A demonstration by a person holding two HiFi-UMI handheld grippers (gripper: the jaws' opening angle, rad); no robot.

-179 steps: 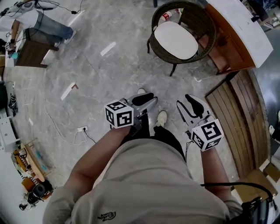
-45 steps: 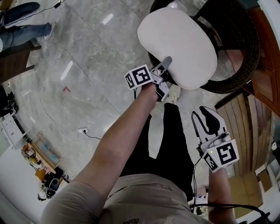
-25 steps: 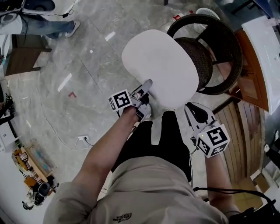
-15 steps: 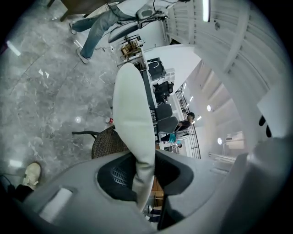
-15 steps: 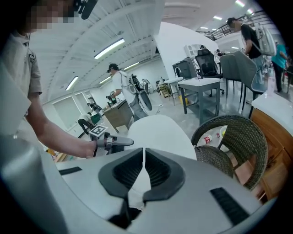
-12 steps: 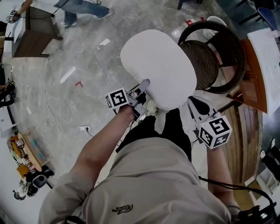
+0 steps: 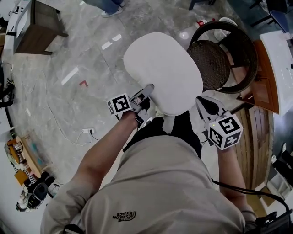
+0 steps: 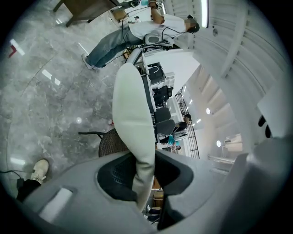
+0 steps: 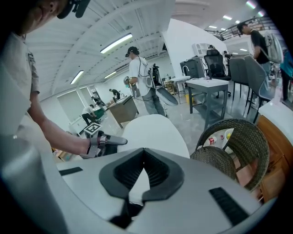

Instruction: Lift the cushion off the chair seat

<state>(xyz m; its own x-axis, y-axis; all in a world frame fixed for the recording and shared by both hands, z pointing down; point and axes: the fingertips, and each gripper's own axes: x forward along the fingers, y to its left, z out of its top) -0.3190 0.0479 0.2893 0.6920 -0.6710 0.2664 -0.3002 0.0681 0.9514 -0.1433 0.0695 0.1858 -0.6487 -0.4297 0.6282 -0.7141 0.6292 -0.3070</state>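
Note:
The white oval cushion (image 7: 162,71) hangs in the air, clear of the dark wicker chair (image 7: 229,45), whose woven seat shows bare. My left gripper (image 7: 149,89) is shut on the cushion's near edge. In the left gripper view the cushion (image 8: 132,105) stands edge-on between the jaws of that gripper (image 8: 144,164). My right gripper (image 7: 203,101) sits by the cushion's near right edge, its tips meeting with nothing between them. From the right gripper view, the cushion (image 9: 153,130) lies beyond those shut tips (image 9: 143,153), and the chair (image 9: 238,141) is at the right.
A wooden cabinet (image 7: 263,91) with a white top (image 7: 279,50) stands right of the chair. A brown table (image 7: 39,23) is at the far left. A power strip (image 7: 87,131) and cables lie on the grey stone floor. Someone's feet (image 7: 110,5) show at the top.
The cushion, lying on the seat at first, has been lifted off by my left gripper and drawn left toward me. My right gripper has come up beside its edge.

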